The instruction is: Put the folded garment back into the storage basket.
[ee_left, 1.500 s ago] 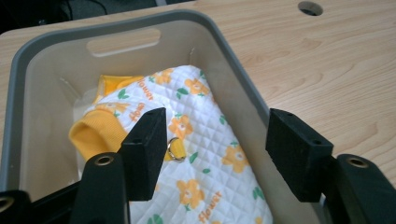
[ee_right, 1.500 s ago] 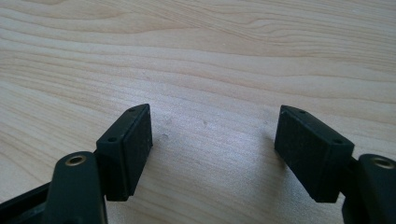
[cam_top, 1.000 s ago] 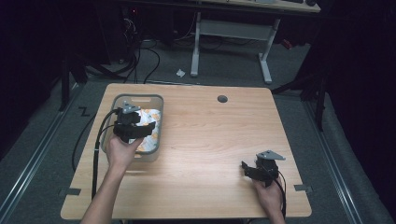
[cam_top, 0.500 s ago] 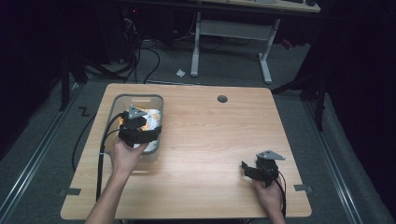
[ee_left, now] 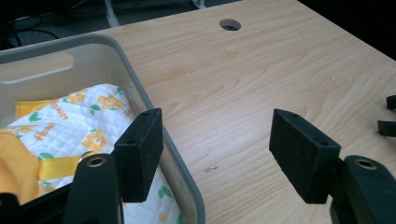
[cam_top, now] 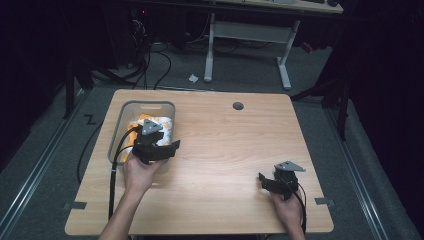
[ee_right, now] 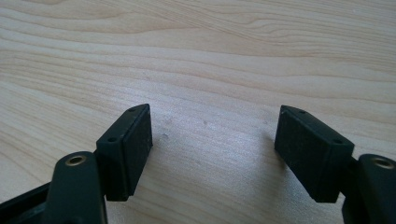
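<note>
One grey bin (cam_top: pixel 118 131) | holds floral quilted cloth (ee_left: pixel 100 122)

High view: fixed camera above person's side, looks forward and down, takes in whole table (cam_top: pixel 225 150), floor and desk legs beyond; far off.

Left gripper view: rides left claw (ee_left: pixel 215 149), looks along own jaws, close and low over near right rim of grey bin (ee_left: pixel 154 116), facing across table toward round hole (ee_left: pixel 229 24).

Right gripper view: rides right claw (ee_right: pixel 212 149), very close, angled down at bare wood.

Shared: bin, hole and tabletop appear in high and left gripper views; right claw tips show at right edge of left gripper view.
</note>
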